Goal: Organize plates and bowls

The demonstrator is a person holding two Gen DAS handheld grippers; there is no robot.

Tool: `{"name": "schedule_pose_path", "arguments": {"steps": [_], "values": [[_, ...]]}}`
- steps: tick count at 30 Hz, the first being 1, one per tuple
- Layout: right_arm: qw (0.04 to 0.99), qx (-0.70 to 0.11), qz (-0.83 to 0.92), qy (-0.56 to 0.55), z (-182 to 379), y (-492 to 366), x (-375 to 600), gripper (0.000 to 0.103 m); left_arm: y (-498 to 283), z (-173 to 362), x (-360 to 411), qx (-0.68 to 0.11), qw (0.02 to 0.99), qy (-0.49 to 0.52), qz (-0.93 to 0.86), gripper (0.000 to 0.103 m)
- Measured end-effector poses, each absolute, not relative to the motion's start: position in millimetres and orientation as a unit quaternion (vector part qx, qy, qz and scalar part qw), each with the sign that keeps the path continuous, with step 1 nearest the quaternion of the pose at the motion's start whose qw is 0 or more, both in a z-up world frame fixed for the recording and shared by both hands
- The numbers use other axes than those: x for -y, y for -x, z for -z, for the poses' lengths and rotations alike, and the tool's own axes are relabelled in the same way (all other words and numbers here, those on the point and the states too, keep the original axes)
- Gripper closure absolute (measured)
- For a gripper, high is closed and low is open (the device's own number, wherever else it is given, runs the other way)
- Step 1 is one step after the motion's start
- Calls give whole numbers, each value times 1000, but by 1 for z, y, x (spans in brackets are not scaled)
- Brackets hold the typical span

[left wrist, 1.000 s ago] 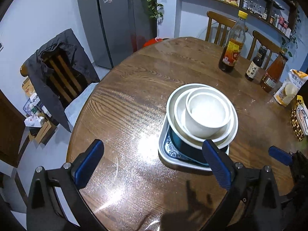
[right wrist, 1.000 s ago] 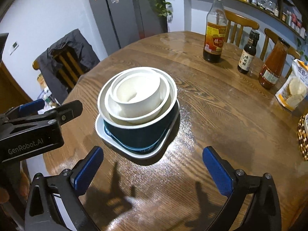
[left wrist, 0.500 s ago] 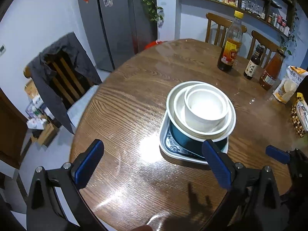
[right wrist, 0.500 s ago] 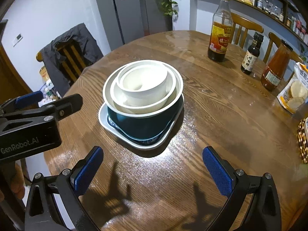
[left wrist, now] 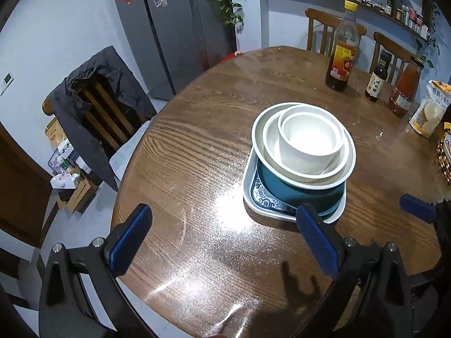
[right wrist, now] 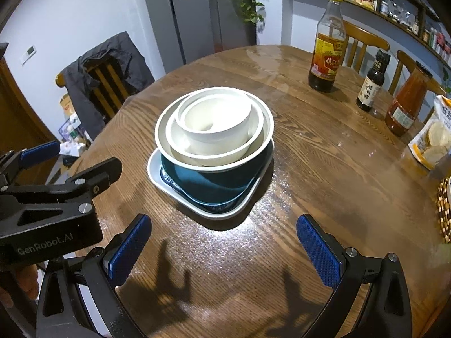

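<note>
A stack of dishes stands mid-table: a square white plate with a blue pattern point(left wrist: 255, 194) point(right wrist: 157, 173) at the bottom, a dark teal bowl point(left wrist: 284, 188) point(right wrist: 214, 183) on it, then a wide white bowl point(left wrist: 260, 129) point(right wrist: 166, 121) and smaller white bowls point(left wrist: 310, 143) point(right wrist: 217, 121) nested inside. My left gripper point(left wrist: 222, 239) is open and empty, near the table's front edge, short of the stack; it also shows in the right wrist view point(right wrist: 70, 160). My right gripper point(right wrist: 222, 246) is open and empty, in front of the stack.
On the round wooden table point(left wrist: 197, 152) stand a large vinegar bottle point(right wrist: 327, 48), a small dark bottle point(right wrist: 372, 81), an orange sauce bottle point(right wrist: 406, 104) and a snack bag point(right wrist: 434, 135) at the far right. A chair with a dark jacket point(left wrist: 98, 104) stands left.
Both grippers have pulled back and up from the stack, so it looks smaller and farther. Both stayed open and empty. The stack has not moved.
</note>
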State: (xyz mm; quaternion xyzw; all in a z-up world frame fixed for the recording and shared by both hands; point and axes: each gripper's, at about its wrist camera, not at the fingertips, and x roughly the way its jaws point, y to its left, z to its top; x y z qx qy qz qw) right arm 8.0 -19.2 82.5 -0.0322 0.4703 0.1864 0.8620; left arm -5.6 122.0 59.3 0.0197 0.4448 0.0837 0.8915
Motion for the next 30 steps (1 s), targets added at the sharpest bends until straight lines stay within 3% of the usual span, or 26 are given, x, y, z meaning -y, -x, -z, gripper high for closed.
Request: {"name": "schedule_pose_path", "arguments": {"steps": [30], "values": [[857, -481, -178, 48, -75, -17, 8, 0, 3, -50, -125, -459, 885, -15, -72, 1]]}}
